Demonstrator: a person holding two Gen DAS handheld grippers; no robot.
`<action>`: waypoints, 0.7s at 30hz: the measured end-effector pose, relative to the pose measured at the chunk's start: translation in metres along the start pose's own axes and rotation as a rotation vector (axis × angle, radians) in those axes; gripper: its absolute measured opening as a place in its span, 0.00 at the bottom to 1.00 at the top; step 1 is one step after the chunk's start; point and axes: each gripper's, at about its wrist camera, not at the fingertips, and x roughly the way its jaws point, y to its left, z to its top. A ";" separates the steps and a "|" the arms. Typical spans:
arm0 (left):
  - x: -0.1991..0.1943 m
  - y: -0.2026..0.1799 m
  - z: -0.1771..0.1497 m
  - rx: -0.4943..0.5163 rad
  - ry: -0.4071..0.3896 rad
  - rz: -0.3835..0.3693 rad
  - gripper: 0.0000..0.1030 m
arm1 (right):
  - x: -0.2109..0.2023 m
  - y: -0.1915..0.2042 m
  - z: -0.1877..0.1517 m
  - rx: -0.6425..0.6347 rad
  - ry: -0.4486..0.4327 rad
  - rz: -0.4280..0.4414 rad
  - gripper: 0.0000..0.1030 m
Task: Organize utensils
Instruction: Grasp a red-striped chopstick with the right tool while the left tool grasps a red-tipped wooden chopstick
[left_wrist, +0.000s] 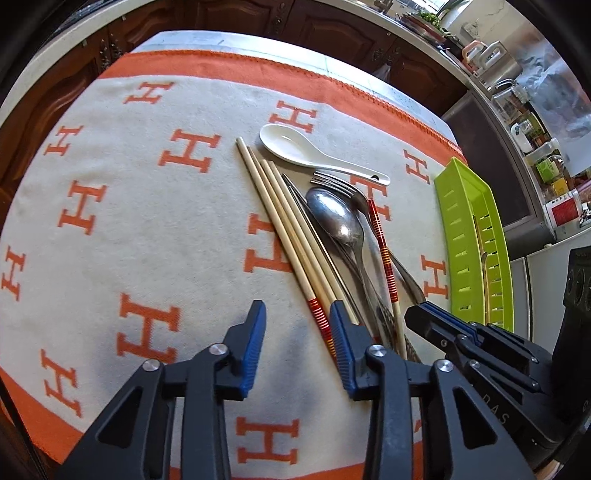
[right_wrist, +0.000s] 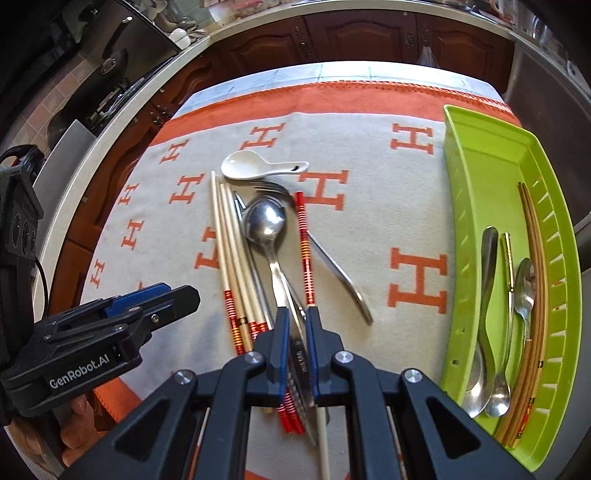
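Left wrist view, item one: your left tongs (left_wrist: 297, 314), blue-padded, stand spread over the orange-and-cream H-patterned cloth (left_wrist: 110, 206) on the table, nothing between the pads; one pad sits just beside the red-banded ends of the pale wooden chopsticks (left_wrist: 284, 229).

Item two: your right tongs (right_wrist: 295, 321), nearly pressed together, pinch the handle of a steel utensil from the pile; which one you cannot tell.

Item three, loose pile on the cloth: large steel spoon (right_wrist: 266, 221), steel fork (right_wrist: 275, 188), one chopstick with red-and-gold rings (right_wrist: 304, 251), a flat steel handle (right_wrist: 343, 277) angling toward the tray.

Item four: white ceramic soup spoon (right_wrist: 255, 168), lying just beyond the pile.

Item five: lime-green slotted plastic tray (right_wrist: 480, 166) at the right, holding steel spoons (right_wrist: 487, 295) and brown wooden chopsticks (right_wrist: 535, 258).
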 end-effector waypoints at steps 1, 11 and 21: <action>0.003 -0.001 0.002 -0.006 0.007 0.004 0.30 | 0.003 -0.003 0.002 0.003 0.006 0.002 0.09; 0.016 0.000 0.005 -0.030 0.033 0.033 0.28 | 0.027 -0.006 0.001 -0.015 0.060 -0.019 0.09; 0.027 -0.003 0.005 -0.055 0.055 0.071 0.28 | 0.025 -0.006 -0.002 -0.034 0.038 -0.014 0.06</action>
